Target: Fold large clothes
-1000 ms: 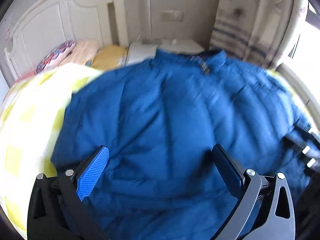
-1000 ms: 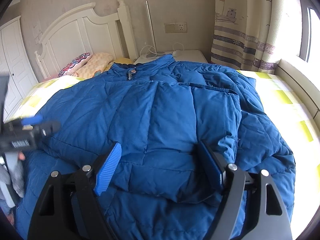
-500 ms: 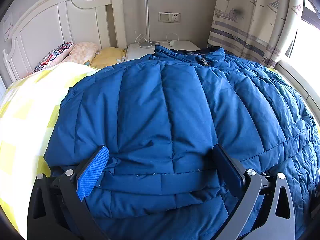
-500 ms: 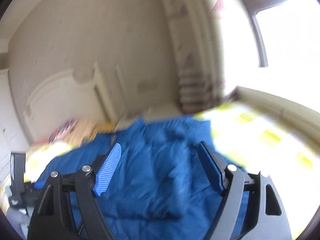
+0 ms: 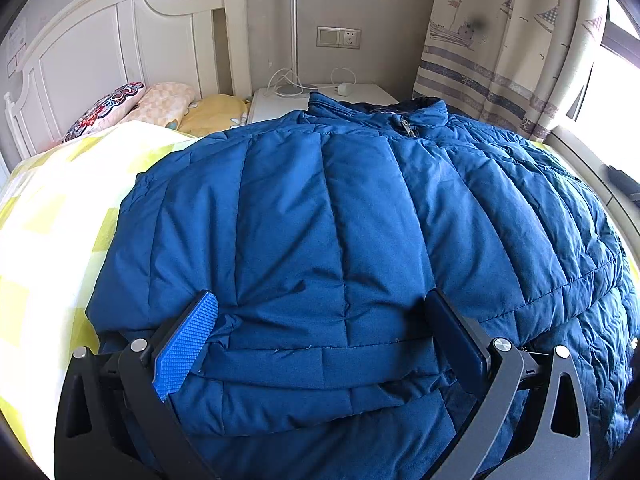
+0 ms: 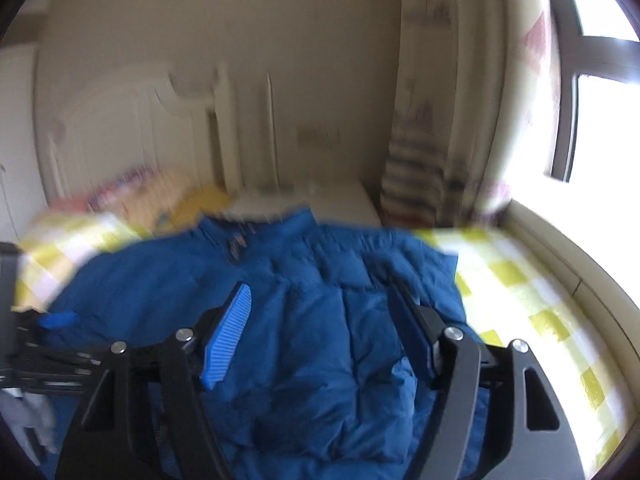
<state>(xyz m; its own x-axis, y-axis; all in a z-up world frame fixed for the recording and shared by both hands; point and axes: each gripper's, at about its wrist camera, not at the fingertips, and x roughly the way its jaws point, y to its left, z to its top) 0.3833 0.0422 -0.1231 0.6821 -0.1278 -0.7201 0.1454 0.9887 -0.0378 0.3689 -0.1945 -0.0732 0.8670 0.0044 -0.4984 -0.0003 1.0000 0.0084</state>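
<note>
Two grippers hung over one blue puffer jacket [image 5: 332,216], which lay spread across a bed with a yellow-and-white checked cover [image 5: 48,216]. The jacket's collar and zip pull [image 5: 408,128] pointed toward the white headboard [image 5: 100,40], and its quilted body filled most of the left wrist view.

On the left gripper [image 5: 320,336] the jaws stood spread wide, low over the jacket's near hem. The hem's folded band ran between the two fingers, but neither pad pressed on the cloth; whether the fingertips brushed it could not be told.

On the right gripper [image 6: 320,336] the jaws also stood spread, having just closed in a little, with nothing between them. They hung clear above the jacket [image 6: 320,320], and that view was smeared by motion blur. At its left edge the dark frame and a blue pad of the left gripper [image 6: 52,322] showed over the jacket's far side.

Several patterned pillows [image 5: 132,104] lay against the headboard. Beside the bed stood a white nightstand [image 5: 320,96] with a lamp pole [image 5: 294,32] and a white cable on it, under a wall socket [image 5: 339,37]. Striped curtains with sailboat prints [image 5: 500,40] hung by a bright window [image 6: 600,128].
</note>
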